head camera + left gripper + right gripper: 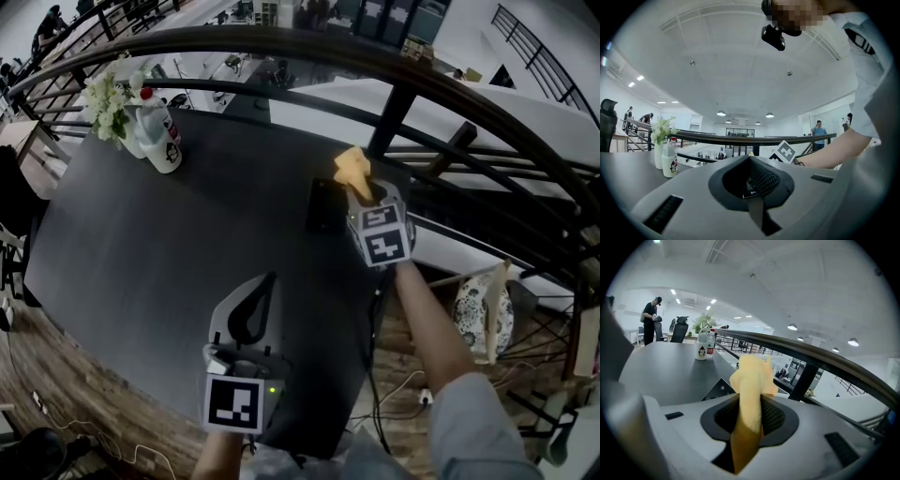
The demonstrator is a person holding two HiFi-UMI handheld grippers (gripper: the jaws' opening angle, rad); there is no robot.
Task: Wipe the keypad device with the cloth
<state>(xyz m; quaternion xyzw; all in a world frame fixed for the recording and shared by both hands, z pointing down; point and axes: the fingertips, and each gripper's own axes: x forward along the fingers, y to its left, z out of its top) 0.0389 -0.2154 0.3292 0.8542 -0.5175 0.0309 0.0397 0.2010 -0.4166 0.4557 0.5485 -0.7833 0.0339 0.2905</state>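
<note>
The right gripper (367,199) is clamped on the yellow cloth (353,169). A bunched tuft stands out past its tips and a tail hangs back through the jaws. The keypad (328,206) lies flat on the table (141,244), just ahead of this gripper and slightly to its left. In the right gripper view only a dark corner of the keypad (719,389) shows, beside the cloth (751,380). Whether cloth and keypad touch cannot be told; the tuft looks to be at the keypad's far right corner rather than over its face.

The left gripper (265,286) is pressed together with nothing in it. It sits well behind and to the left of the right one, apart from the keypad. A bottle (161,131) and a vase (117,108) stand far ahead of it to the left.

The likely risks:
- Nothing steadies the keypad, and it lies near the table's edge by the railing (394,103). A firm stroke could slide it toward that edge.
- The tuft is small, so pressing low could bring the hard jaw tips onto the keys.
- The cloth is pinched narrowly, so drag could pull it loose.
</note>
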